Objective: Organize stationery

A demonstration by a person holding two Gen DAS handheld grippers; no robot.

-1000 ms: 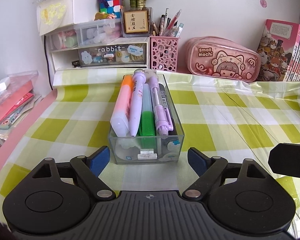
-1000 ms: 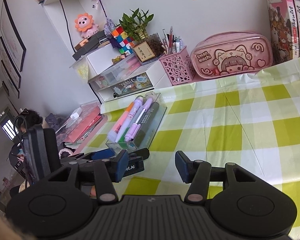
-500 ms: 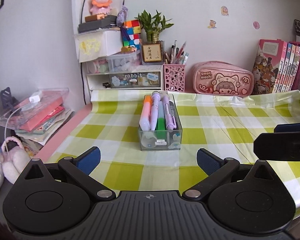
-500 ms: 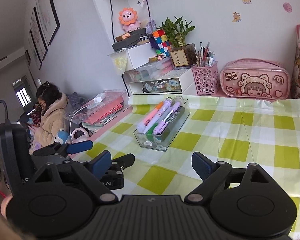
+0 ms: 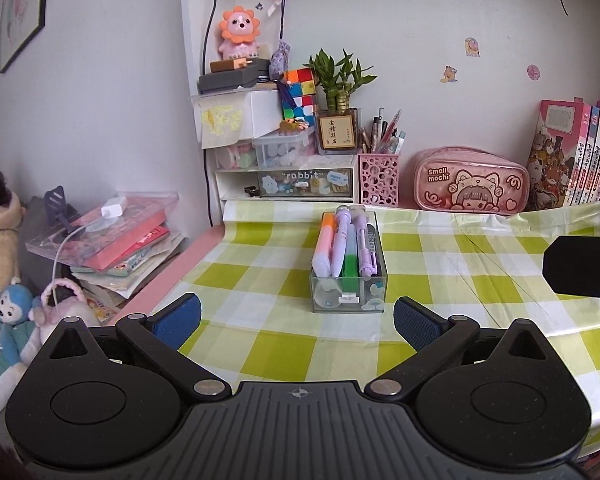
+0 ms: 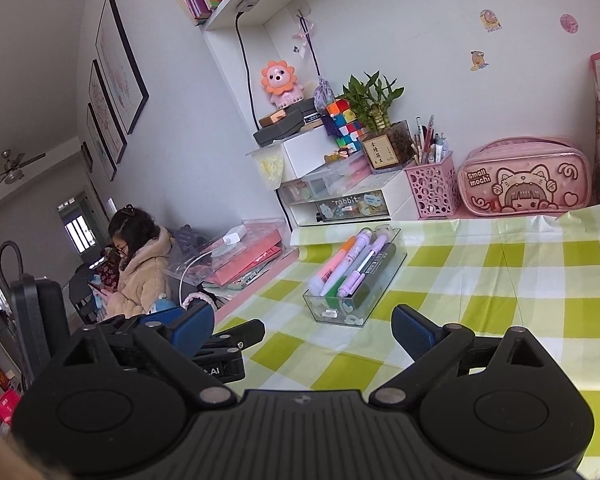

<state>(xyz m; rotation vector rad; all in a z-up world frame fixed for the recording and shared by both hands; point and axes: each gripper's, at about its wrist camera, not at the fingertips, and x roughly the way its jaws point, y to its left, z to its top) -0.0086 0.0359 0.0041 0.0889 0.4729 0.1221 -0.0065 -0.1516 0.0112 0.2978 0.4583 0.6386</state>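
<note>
A clear plastic box [image 5: 348,298] stands on the green checked tablecloth [image 5: 260,344], holding several pens and highlighters [image 5: 346,250]: orange, purple, green and black. My left gripper [image 5: 297,322] is open and empty, well back from the box near the table's front edge. My right gripper [image 6: 303,322] is open and empty, also back from the box [image 6: 354,312], which lies ahead of it. The left gripper's body shows at the lower left of the right wrist view [image 6: 220,348].
At the back stand a pink pen holder [image 5: 379,179], a pink "Small mochi" pencil case [image 5: 471,184], a drawer unit [image 5: 288,182] and books [image 5: 572,152]. A pile of books [image 5: 116,248] lies left of the table. A person [image 6: 140,268] sits at the far left.
Both grippers have pulled back and up from the box, which now looks smaller and farther away. Both stayed open and empty.
</note>
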